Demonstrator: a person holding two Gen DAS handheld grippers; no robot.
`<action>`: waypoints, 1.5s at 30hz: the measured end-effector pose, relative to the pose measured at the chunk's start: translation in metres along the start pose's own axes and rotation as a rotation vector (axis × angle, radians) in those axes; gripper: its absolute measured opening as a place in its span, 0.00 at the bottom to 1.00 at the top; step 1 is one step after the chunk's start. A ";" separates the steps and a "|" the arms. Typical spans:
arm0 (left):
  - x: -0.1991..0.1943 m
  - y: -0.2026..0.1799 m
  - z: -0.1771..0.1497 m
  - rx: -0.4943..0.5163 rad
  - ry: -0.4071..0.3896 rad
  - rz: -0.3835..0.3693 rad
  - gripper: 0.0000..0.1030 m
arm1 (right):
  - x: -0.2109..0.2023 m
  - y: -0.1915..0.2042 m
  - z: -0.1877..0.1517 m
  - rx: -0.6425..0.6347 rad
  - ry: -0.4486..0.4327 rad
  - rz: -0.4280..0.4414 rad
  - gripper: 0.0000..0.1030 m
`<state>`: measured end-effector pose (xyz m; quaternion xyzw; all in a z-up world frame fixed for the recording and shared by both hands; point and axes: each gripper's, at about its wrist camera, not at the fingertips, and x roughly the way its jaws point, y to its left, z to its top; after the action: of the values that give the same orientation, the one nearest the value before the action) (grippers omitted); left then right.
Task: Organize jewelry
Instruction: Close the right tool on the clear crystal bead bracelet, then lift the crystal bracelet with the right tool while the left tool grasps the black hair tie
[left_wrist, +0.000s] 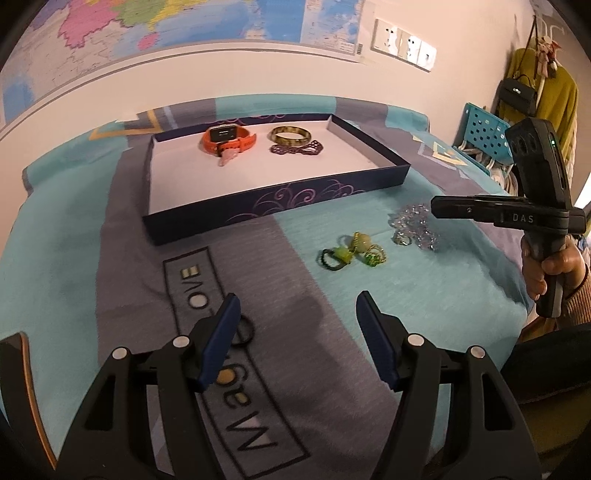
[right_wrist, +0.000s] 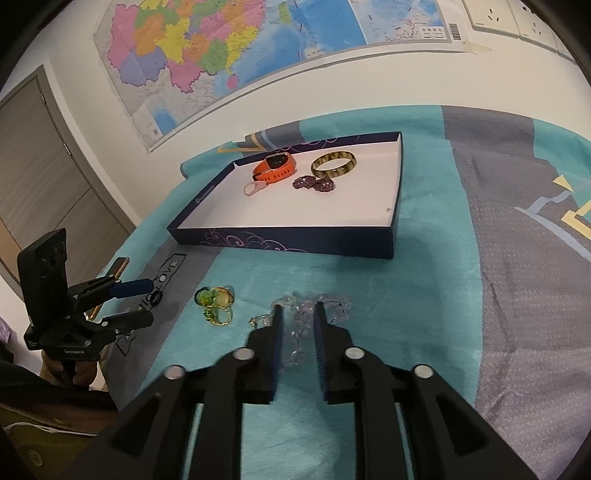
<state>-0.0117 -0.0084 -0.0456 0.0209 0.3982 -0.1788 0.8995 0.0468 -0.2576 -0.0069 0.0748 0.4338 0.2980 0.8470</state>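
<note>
Left wrist view: left gripper (left_wrist: 297, 317) fingers spread wide, nothing between them; a dark ring (left_wrist: 242, 330) lies on the bedspread (left_wrist: 424, 295) just beside the left finger. The box (left_wrist: 280, 210) sits well ahead.

Right wrist view: right gripper (right_wrist: 298, 314) fingers slightly parted, straddling the clear bead bracelet (right_wrist: 310, 310), not yet pinching. Risk: slick beads may squirt out on closing, or the fingers may snag the soft cloth.

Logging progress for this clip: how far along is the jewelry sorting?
Done: orange watch, bangle and purple beads lie in the box. In hand: right tool open around the clear bracelet, not gripping. Left: green-yellow rings, black ring; left tool empty.
</note>
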 end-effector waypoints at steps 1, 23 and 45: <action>0.002 -0.002 0.001 0.003 0.001 -0.004 0.63 | 0.000 0.000 0.000 0.000 0.001 -0.003 0.24; 0.002 0.025 -0.011 -0.072 0.054 0.084 0.57 | 0.023 0.011 -0.001 -0.080 0.047 -0.102 0.47; 0.000 0.029 -0.012 -0.077 0.040 0.143 0.22 | 0.020 0.011 0.006 -0.042 0.019 -0.065 0.08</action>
<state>-0.0105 0.0211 -0.0568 0.0180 0.4202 -0.0982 0.9019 0.0551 -0.2363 -0.0125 0.0403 0.4376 0.2800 0.8535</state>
